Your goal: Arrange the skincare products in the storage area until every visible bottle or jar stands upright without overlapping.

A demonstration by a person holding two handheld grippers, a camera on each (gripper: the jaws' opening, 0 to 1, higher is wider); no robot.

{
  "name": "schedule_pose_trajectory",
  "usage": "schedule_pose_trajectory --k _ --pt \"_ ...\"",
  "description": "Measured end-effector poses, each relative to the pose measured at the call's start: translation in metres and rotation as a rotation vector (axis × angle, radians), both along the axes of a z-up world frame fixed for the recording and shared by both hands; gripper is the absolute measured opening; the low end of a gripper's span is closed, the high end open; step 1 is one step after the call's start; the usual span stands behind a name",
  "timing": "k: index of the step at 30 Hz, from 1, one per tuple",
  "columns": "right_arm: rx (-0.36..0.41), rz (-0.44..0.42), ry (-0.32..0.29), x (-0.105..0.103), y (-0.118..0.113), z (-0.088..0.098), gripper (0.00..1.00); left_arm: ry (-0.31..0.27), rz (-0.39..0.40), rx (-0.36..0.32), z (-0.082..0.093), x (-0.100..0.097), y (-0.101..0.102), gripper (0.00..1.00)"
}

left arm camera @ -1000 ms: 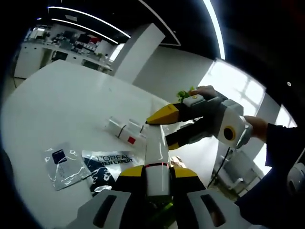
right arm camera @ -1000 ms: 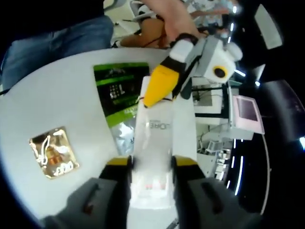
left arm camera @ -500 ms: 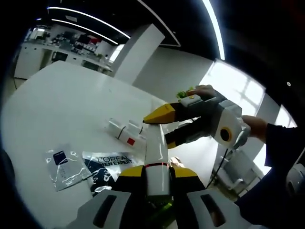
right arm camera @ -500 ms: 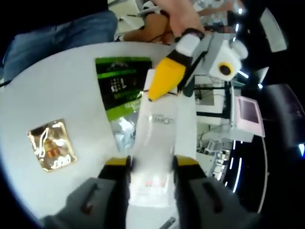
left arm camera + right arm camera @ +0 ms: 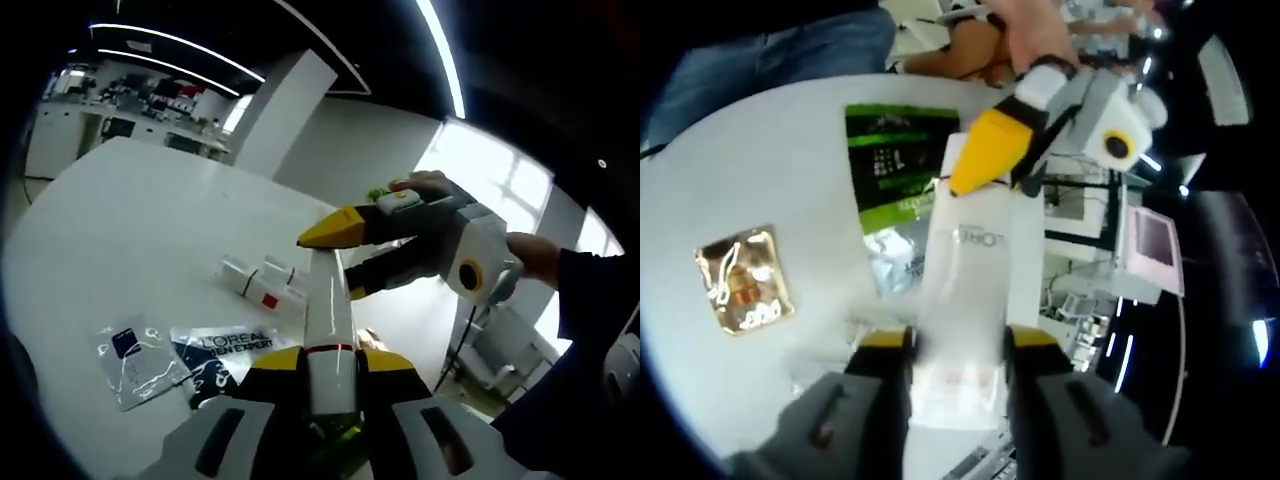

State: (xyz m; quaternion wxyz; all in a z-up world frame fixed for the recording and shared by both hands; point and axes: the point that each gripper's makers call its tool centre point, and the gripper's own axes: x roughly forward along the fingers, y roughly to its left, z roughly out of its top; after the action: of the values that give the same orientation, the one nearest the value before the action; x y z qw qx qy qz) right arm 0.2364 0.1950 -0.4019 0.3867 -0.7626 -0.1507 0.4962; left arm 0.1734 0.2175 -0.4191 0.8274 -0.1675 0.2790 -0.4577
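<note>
Both grippers hold one white tube [image 5: 328, 320] between them, lifted above the desk [image 5: 130, 230]. In the left gripper view, the left gripper [image 5: 330, 385] at bottom centre is closed on one end of the tube, and the right gripper [image 5: 335, 255] reaches in from the right, its yellow jaws pinching the other end. In the right gripper view, the tube [image 5: 965, 300] runs up the middle from the right gripper [image 5: 958, 372] to the left gripper [image 5: 985, 160] above.

On the desk lie a small white jar pair [image 5: 262, 285], a dark sachet [image 5: 235, 345], a clear sachet [image 5: 135, 350], a green packet [image 5: 890, 165] and a gold sachet [image 5: 740, 280].

The step looks like a two-handed reorienting of the tube. Next, one gripper should probably release so the other can stand it upright on bare desk, away from the sachets.
</note>
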Motion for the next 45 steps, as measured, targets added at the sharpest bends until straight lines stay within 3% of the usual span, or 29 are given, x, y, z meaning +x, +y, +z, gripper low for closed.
schedule_pose_trajectory --k 9,15,26,45 --pt "-0.043 0.018 -0.11 -0.005 -0.003 0.006 0.34 -0.015 -0.035 0.055 -0.007 -0.001 -0.008 0.19" --pt "-0.099 0.037 -0.222 -0.007 -0.001 0.014 0.34 -0.026 -0.049 0.072 -0.007 0.0 -0.013 0.19" --pt "-0.178 0.07 -0.336 -0.013 0.006 0.022 0.34 -0.041 -0.066 0.092 -0.007 0.001 -0.015 0.19" --pt "-0.265 0.068 -0.32 -0.018 0.004 0.016 0.32 -0.07 -0.1 0.128 -0.014 0.0 -0.021 0.21"
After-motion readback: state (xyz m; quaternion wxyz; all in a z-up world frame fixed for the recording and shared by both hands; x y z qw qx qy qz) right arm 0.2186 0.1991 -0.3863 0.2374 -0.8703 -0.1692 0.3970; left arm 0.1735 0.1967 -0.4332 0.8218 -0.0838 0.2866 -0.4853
